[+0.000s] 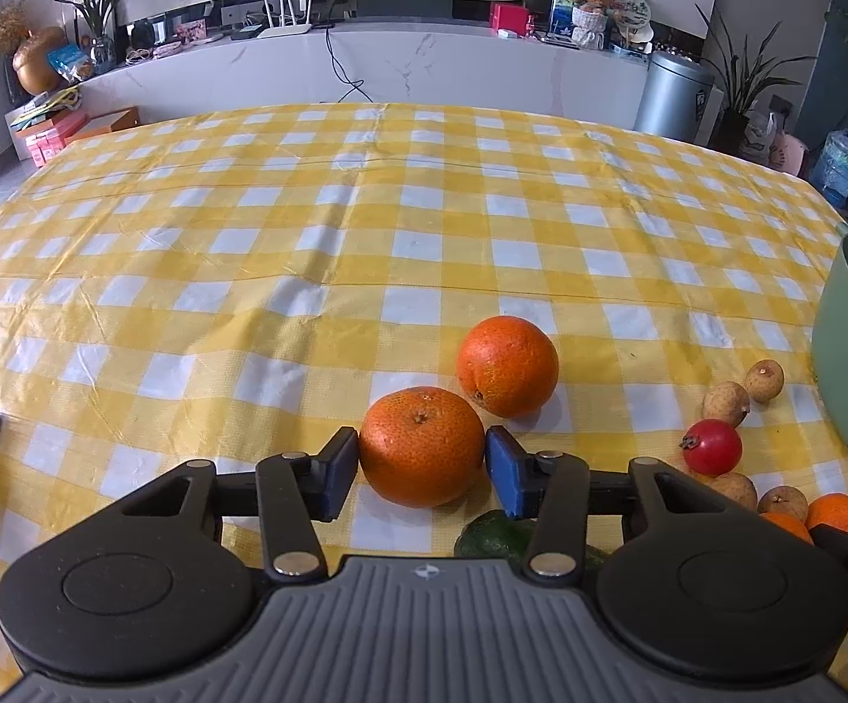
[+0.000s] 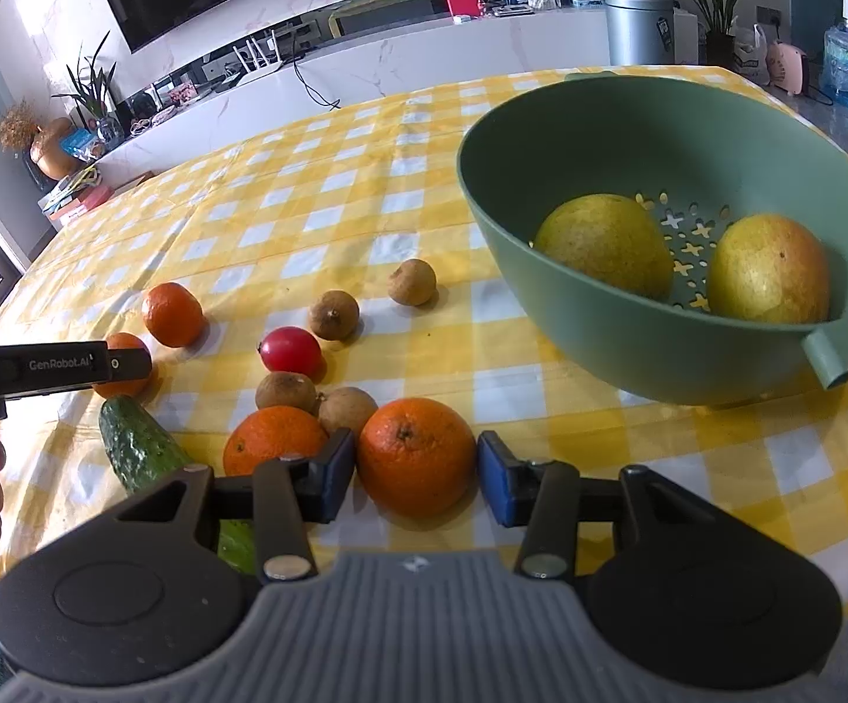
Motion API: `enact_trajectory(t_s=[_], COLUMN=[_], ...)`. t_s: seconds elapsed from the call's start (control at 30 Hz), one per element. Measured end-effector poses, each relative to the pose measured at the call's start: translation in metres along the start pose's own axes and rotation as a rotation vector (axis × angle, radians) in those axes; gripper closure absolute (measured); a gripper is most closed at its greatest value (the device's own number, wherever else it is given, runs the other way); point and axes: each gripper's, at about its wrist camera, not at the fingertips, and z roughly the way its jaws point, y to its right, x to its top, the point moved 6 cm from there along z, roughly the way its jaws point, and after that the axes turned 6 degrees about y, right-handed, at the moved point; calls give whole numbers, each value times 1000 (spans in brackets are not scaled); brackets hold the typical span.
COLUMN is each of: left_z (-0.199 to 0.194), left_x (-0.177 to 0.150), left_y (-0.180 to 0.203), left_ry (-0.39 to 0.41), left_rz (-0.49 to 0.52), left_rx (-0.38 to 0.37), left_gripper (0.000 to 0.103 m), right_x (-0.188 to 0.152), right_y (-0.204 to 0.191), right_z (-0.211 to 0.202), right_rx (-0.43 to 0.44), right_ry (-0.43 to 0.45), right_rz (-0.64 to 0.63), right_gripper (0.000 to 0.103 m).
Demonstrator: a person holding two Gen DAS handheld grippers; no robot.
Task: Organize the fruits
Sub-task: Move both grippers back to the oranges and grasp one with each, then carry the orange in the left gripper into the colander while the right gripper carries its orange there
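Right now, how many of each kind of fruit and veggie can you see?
Oranges: 4
Small brown fruits: 4
Big yellow-green fruits: 2
Red fruit: 1
Cucumber: 1
Total: 12

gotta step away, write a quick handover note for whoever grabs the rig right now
Left gripper: pads flank an orange, seemingly touching; not lifted.
Right gripper: same around another orange.
Green colander: two large yellow-green fruits inside. That much is done.
Left on the checked cloth: four oranges, five small brown fruits, a red fruit, a cucumber.
Judgement: lift both oranges into the colander next.
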Motion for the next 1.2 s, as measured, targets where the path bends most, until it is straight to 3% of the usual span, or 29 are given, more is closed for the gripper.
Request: enact_trajectory(t_s=[0.5,0.87,1.2], left_z=[-33,-80,-115], left_x=[9,19,26], left_y=[9,40,92], left_ry=[79,131,184], left_rz=[36,67,145], left_rx=[-13,-94,-195], left_gripper=[50,51,51], right_x=[4,6,20], right_y=[-1,-14,-7], right_z=[-16,-50,-97], right_rx=[-8,-43,-45], right_ry=[67,163,246], right_rz=[-22,-115,-167], right_gripper=[60,60,60])
